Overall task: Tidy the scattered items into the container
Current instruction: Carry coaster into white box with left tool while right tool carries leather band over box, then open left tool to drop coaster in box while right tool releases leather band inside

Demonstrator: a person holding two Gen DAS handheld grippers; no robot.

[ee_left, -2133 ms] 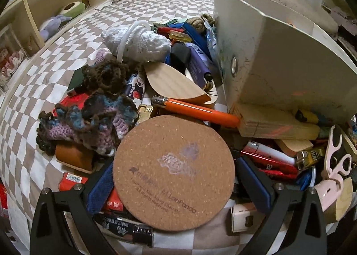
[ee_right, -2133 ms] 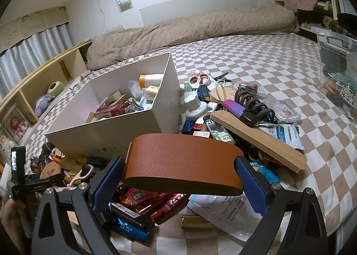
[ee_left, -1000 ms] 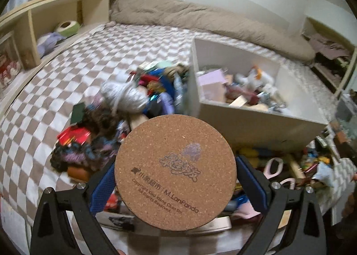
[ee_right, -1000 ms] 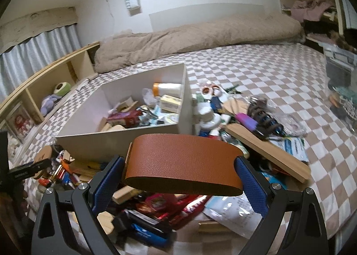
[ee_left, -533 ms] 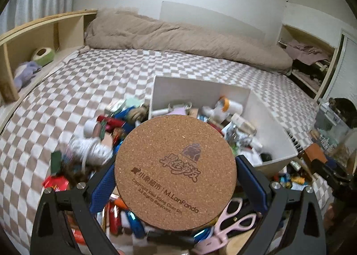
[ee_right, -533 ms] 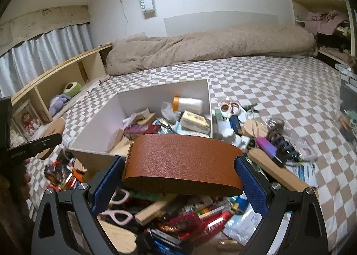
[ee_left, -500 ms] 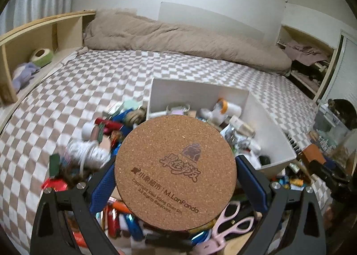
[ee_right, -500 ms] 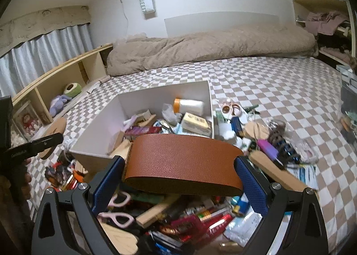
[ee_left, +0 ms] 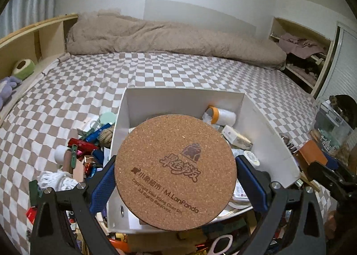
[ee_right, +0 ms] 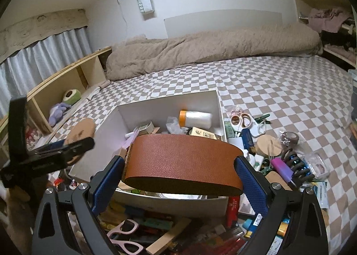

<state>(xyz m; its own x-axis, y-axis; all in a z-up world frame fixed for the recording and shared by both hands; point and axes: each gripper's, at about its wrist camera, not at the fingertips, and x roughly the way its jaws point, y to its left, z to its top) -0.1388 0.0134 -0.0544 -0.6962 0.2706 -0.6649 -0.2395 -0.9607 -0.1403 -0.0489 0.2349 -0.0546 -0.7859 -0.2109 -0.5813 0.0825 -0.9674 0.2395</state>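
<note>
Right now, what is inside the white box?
The white box holds a white roll with orange end, a tape roll and a printed carton. The brown pouch covers the rest.

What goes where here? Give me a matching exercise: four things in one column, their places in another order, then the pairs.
1. cork coaster
2. brown leather piece
3. orange-capped roll
4. white-handled scissors

A. inside the white box
B. on the checked bedspread, right of the box
C. clamped in the left gripper
D. clamped in the right gripper

Pairs: 1-C, 2-D, 3-A, 4-B
</note>
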